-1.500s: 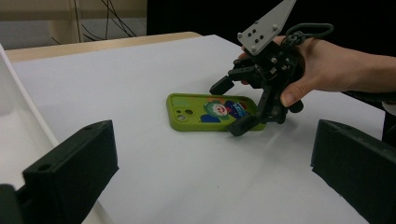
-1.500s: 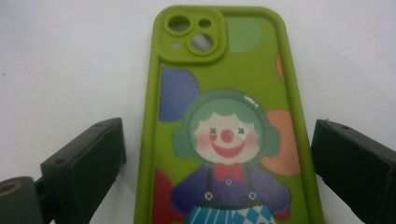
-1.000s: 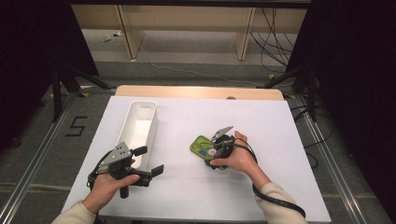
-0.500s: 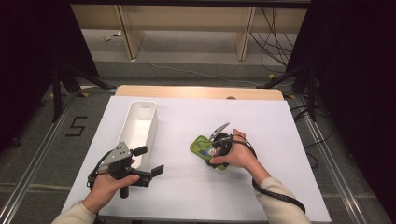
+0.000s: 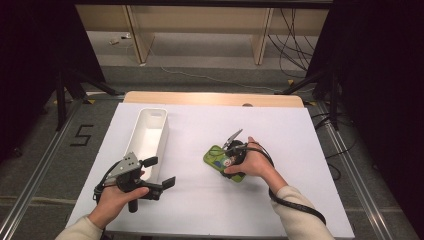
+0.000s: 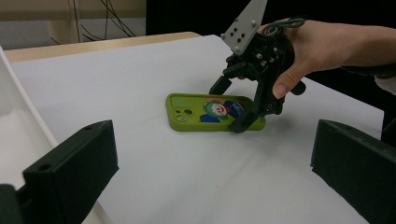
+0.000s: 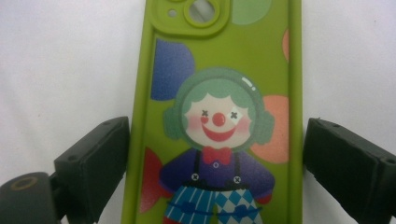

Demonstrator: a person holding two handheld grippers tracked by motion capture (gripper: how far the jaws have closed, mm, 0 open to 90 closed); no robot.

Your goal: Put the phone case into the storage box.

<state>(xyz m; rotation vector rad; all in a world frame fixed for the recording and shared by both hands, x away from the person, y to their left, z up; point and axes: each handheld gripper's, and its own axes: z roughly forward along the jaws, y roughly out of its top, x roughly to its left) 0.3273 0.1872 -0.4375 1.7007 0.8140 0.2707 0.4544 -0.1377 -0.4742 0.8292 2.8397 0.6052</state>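
Tabletop (image 5: 300, 150), white, carries all | white bin (image 5: 150, 132) stands left, beside the idle, open left hand-held gripper (image 5: 160, 172) | right hand-held gripper (image 6: 245, 105) has edged down since a second ago, jaws open astride the flat green phone case (image 7: 219, 93) | judgement: closing comes next.

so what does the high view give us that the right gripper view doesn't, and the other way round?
High view alone: the white bin at the table's left, the left gripper open beside it, and both forearms. Right gripper view alone: the case's clown print, the camera cutout at the top, and a black jaw flanking each long edge with a gap on each side. Both: the green phone case lying flat on the white table, with the right gripper open over it.
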